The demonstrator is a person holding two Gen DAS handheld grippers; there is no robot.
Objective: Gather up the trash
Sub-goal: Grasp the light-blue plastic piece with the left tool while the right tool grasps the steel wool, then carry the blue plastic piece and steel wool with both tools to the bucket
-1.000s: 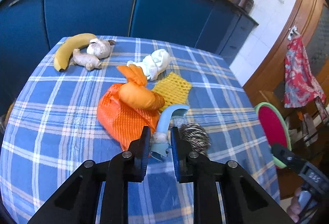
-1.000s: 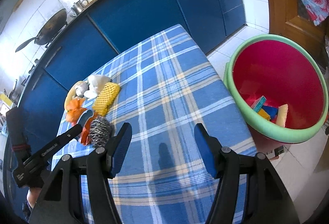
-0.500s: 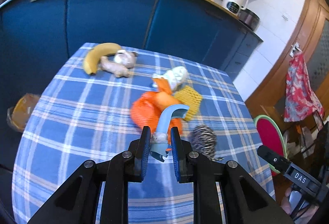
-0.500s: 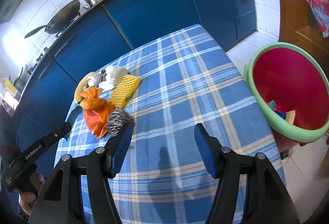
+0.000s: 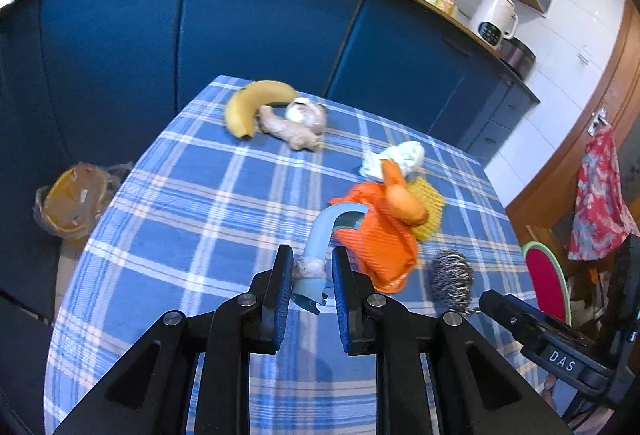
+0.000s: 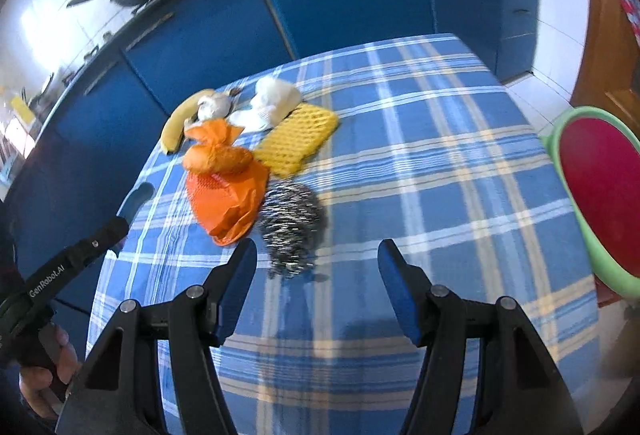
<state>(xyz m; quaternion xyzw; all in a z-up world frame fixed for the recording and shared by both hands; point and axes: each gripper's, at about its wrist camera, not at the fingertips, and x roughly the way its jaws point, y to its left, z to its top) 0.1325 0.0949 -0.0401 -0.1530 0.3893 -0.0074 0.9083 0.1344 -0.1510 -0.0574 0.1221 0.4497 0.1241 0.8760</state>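
My left gripper [image 5: 311,275] is shut on a light blue curved plastic piece [image 5: 325,231] and holds it above the checked tablecloth [image 5: 200,203]. It also shows at the left of the right wrist view [image 6: 134,201]. On the table lie an orange net bag [image 6: 228,191], a steel wool scourer [image 6: 290,223], a yellow foam net [image 6: 296,139] and a white crumpled wrapper [image 6: 274,103]. My right gripper [image 6: 318,271] is open and empty, just in front of the scourer. The red bin with a green rim [image 6: 600,195] stands off the table's right side.
A banana [image 5: 250,103], a ginger root [image 5: 286,129] and a garlic bulb [image 5: 306,111] lie at the table's far corner. Blue cabinets [image 5: 240,27] run behind. A plastic bag [image 5: 72,203] sits on the floor at the left. A kettle [image 5: 494,15] stands on the counter.
My left gripper has lifted and pulled back with the blue piece, away from the orange bag. My right gripper has swung left from the bin toward the scourer, staying open.
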